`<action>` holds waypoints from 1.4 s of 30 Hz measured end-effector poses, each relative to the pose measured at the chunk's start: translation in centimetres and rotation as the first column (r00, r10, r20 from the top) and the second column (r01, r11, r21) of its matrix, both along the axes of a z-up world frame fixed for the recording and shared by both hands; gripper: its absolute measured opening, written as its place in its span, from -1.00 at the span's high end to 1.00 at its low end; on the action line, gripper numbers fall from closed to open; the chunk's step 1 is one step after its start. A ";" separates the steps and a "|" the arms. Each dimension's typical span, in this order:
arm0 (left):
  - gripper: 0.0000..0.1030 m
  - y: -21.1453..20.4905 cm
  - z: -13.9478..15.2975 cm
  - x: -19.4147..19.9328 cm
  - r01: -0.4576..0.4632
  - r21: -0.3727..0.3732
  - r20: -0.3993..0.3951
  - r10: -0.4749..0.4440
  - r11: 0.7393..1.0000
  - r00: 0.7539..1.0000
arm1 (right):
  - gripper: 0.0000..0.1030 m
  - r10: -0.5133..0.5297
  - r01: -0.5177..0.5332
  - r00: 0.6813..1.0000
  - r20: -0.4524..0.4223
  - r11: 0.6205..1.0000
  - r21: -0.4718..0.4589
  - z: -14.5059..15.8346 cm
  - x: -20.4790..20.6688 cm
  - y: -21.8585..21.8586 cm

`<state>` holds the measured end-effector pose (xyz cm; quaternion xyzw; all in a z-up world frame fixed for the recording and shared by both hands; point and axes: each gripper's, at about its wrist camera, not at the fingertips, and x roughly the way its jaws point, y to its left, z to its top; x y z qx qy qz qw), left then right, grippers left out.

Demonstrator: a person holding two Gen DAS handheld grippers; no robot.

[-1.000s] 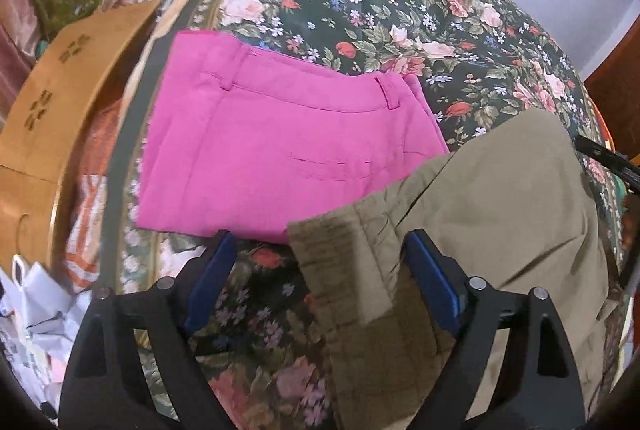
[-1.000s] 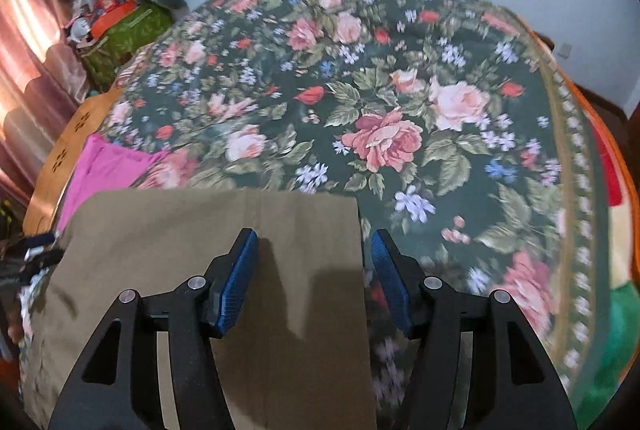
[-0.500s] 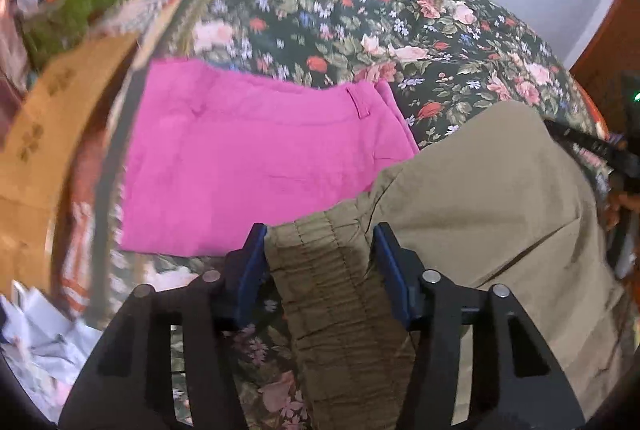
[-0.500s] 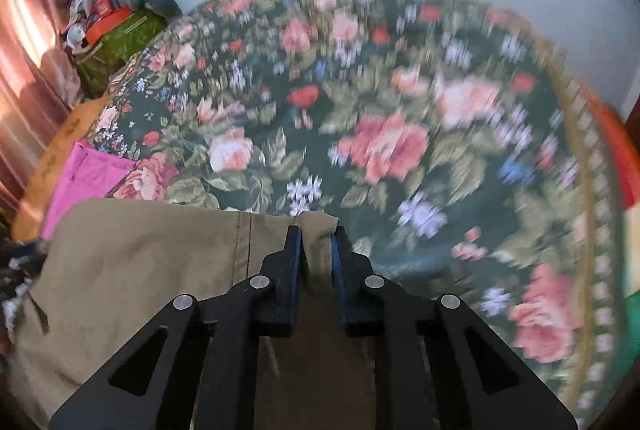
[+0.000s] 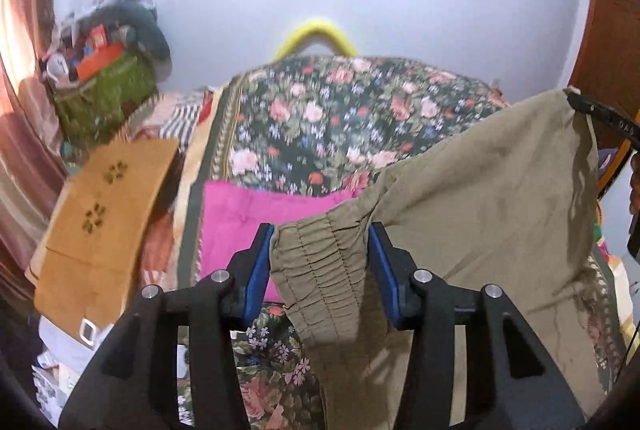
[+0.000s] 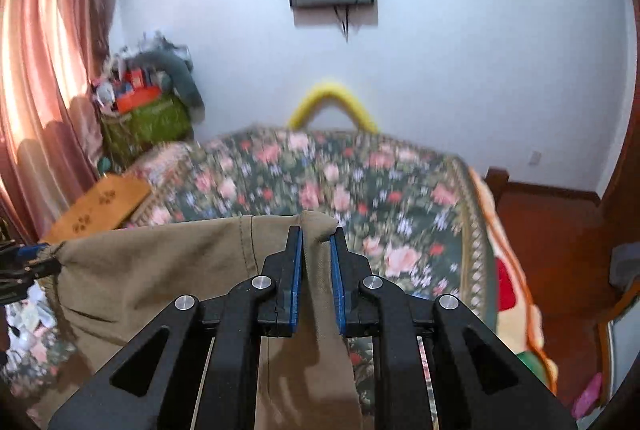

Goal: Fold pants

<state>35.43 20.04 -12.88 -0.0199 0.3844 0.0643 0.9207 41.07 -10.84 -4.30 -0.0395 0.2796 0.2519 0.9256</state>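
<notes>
The olive-khaki pants (image 5: 492, 197) hang stretched between my two grippers above the floral bed. My left gripper (image 5: 320, 266) is shut on the gathered elastic waistband (image 5: 320, 282). My right gripper (image 6: 316, 262) is shut on a pinched corner of the pants (image 6: 160, 270) at the other end. The right gripper's tip shows at the far right of the left wrist view (image 5: 600, 113), holding the raised corner. The cloth sags between them and its lower part drapes down out of view.
Folded pink pants (image 5: 236, 218) lie on the floral bedspread (image 5: 320, 125) behind the waistband. A brown cardboard piece (image 5: 100, 218) lies left of the bed. A green basket of clutter (image 5: 104, 89) stands at back left. A wooden door (image 6: 560, 250) is at right.
Both grippers closed on the khaki pants, then lifted them off the bed. The views tilted up, so the wall and the screen on it now show.
</notes>
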 end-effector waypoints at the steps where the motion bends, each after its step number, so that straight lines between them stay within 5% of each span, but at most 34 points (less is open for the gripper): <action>1: 0.08 -0.3 0.5 -0.5 0.004 0.011 0.006 -0.004 1.000 1.000 | 0.78 0.007 -0.007 1.000 0.012 1.000 0.012 0.8 -1.0 -0.5; 15: 0.08 -2.6 0.9 -9.3 0.052 0.022 -0.010 -0.052 0.998 0.999 | 0.78 0.062 -0.062 0.998 0.019 0.998 0.031 0.6 -13.3 -4.5; 27: 0.10 -4.7 -2.5 -16.5 0.068 0.032 -0.055 -0.067 0.997 0.996 | 0.78 0.062 -0.063 0.996 -0.064 0.998 -0.023 -4.6 -22.1 -6.4; 42: 0.15 -5.5 -7.4 -22.3 0.075 0.017 -0.179 -0.070 0.997 0.981 | 0.77 0.036 -0.046 0.976 -0.214 0.998 -0.043 -10.7 -27.8 -8.1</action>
